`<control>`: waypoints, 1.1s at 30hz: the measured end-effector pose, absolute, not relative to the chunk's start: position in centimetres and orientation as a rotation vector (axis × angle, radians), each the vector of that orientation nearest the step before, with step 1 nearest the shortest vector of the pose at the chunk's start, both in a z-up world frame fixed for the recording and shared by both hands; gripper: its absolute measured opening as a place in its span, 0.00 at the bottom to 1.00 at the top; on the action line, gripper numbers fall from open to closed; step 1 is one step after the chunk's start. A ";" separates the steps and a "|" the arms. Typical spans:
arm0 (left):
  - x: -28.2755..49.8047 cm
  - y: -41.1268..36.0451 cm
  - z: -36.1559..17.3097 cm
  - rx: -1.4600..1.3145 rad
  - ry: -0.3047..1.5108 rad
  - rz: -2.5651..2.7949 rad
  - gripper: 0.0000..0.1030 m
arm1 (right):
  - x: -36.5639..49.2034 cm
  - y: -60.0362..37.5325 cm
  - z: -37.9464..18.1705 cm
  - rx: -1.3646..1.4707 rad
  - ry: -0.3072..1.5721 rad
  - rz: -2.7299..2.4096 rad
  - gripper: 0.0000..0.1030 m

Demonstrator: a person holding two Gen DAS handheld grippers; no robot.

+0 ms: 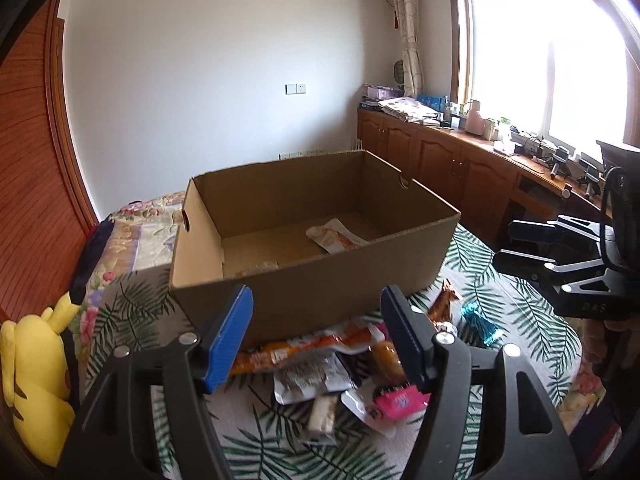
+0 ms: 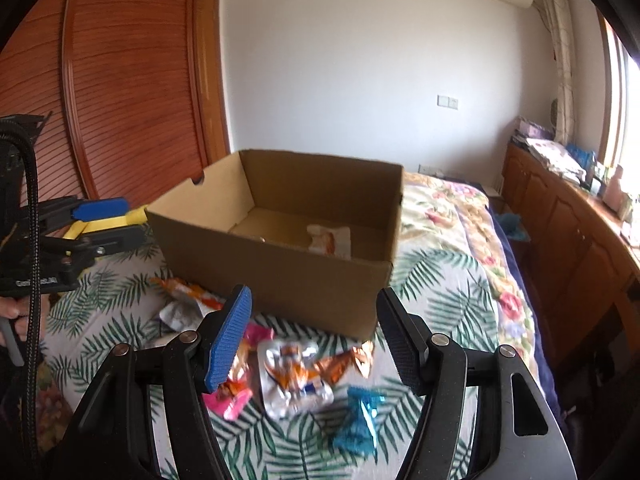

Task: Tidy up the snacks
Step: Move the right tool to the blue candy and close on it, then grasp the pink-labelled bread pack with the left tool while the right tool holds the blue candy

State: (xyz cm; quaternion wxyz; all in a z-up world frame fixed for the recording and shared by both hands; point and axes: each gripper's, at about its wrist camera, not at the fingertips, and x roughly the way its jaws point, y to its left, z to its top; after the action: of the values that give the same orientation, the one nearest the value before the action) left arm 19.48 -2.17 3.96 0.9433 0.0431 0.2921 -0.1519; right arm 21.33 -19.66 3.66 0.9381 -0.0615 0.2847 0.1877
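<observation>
Now you are holding the left gripper and right gripper with jaws apart and empty, hovering above the snacks lying just before the cardboard box.

No wording on the snack packets can be read.

Cardboard box near wall hides most of its floor; a small clear-wrapped item behind that wall is barely visible, type unreadable. Snack pile in front of the box: partly covered by left gripper fingers. Right wrist view: packets in front of the box motion-blurred, labels illegible. Yellow plush left of the box cut by lens edge.
</observation>
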 end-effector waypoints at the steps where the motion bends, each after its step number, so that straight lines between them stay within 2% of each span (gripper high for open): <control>1: 19.3 -2.2 3.6 0.086 0.603 -0.311 0.65 | 21.2 -19.9 3.3 -0.122 0.589 0.380 0.65; 7: 18.9 -3.5 1.0 0.079 0.659 -0.325 0.66 | 20.8 -21.1 0.2 -0.111 0.651 0.365 0.64; 10: 18.9 -4.3 -0.6 0.077 0.693 -0.333 0.66 | 21.1 -21.7 -2.0 -0.113 0.698 0.356 0.59; 12: 19.0 -4.8 -1.4 0.075 0.715 -0.341 0.66 | 21.3 -22.0 -3.1 -0.109 0.722 0.358 0.52; 27: 21.3 -8.7 -4.8 0.074 0.815 -0.379 0.65 | 22.8 -23.5 -8.1 -0.121 0.847 0.304 0.27; 30: 21.8 -9.4 -5.1 0.069 0.828 -0.380 0.63 | 22.6 -23.4 -8.5 -0.143 0.849 0.291 0.24; 33: 22.1 -9.9 -5.3 0.066 0.841 -0.380 0.55 | 22.4 -23.3 -8.7 -0.164 0.847 0.286 0.24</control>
State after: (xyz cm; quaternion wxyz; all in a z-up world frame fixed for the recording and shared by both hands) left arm 22.12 -9.86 -5.33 0.8948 0.0319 0.4058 -0.1834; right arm 22.40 -23.25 -8.71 0.8984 -0.0794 0.4093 0.1381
